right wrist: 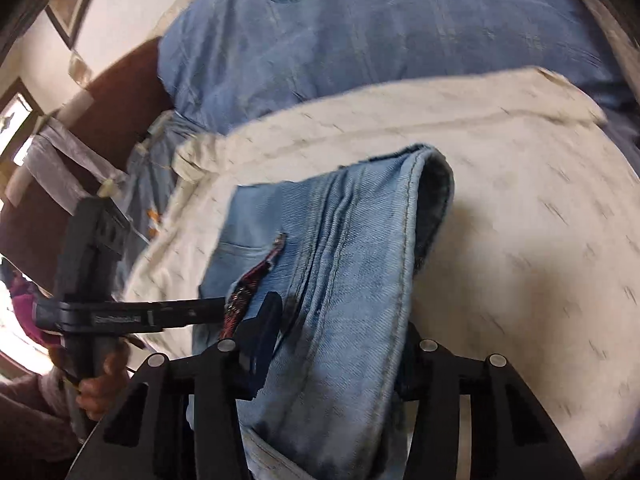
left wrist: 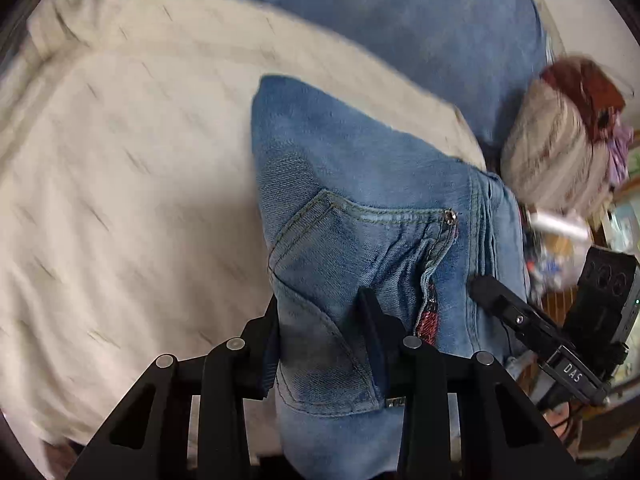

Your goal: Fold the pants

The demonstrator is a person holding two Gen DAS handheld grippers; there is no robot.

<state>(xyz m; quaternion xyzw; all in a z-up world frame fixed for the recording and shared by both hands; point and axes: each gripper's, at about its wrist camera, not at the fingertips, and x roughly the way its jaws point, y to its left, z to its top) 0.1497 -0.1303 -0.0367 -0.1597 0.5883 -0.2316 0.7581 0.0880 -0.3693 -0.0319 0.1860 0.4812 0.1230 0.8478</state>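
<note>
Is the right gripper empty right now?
No, the right gripper has its jaws closed on the light blue denim jeans.

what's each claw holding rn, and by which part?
Both hold the jeans. Left claw pinches the back-pocket area; right claw grips the thick seamed band beside it, probably the waistband.

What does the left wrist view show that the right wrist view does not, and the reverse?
Only the left wrist view: the jeans' back pocket, a striped bundle at the right edge, and the right gripper from the side.

Only the right wrist view: the rolled denim edge of the jeans, a brown headboard, and a hand holding the left gripper.

Both: the jeans clamped in the viewing gripper, lifted over a cream blanket, with a blue cover behind.
</note>
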